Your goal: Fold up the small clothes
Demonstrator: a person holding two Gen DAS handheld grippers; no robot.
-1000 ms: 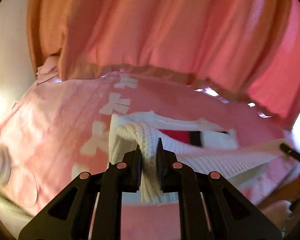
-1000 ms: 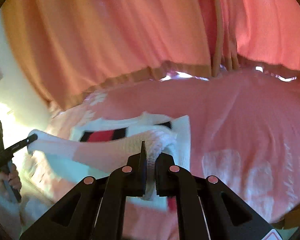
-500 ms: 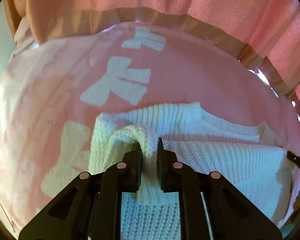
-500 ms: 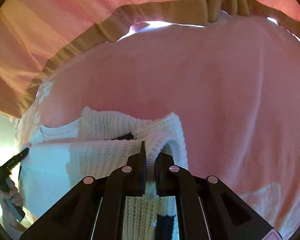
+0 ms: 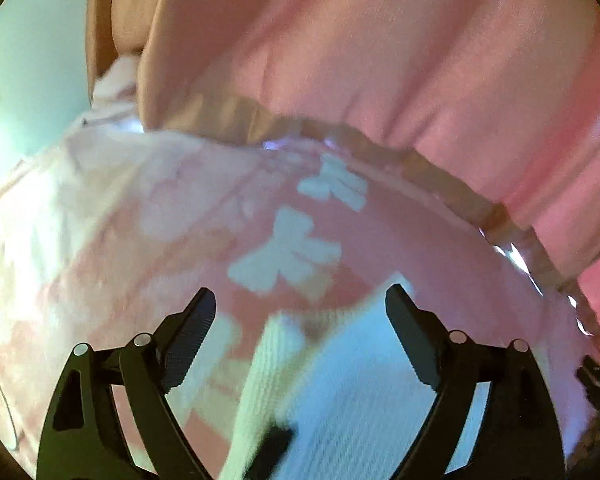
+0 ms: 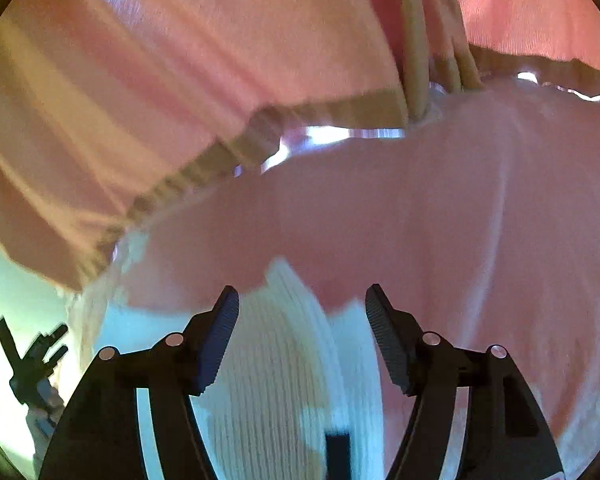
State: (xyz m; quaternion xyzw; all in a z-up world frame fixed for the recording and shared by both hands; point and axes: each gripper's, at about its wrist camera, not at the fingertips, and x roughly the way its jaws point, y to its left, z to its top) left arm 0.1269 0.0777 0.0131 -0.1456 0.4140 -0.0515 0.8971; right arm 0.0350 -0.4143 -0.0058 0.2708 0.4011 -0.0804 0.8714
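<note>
White knitted garment (image 5: 340,396), a small sweater-like piece with a dark patch near its lower edge, lies on a pink bed cover (image 5: 111,248) printed with pale bow shapes; in both wrist views it fills the space below and between the fingers. A second ago each gripper was clenched on a raised corner of the knit and carried it over the rest of the garment; now both have let go. The left gripper (image 5: 300,304) has its jaws opening, spread wide, with the knit lying between them but untouched by the pads. The right gripper (image 6: 302,300) likewise has its jaws opening, a ridge of ribbed knit (image 6: 295,320) rising between them, free of either finger. The red and black panel seen earlier on the upper face is now covered by white knit, which suggests that one fold has been laid down and released; whether further folds are needed cannot be judged from here.

Both views are blurred by motion. The garment's near edge is cut off by the gripper bodies, so the alignment of the folded edges is hidden. Pink curtains (image 6: 187,80) close off the background. In the right wrist view the other gripper (image 6: 31,360) appears at far left, small and smeared.
</note>
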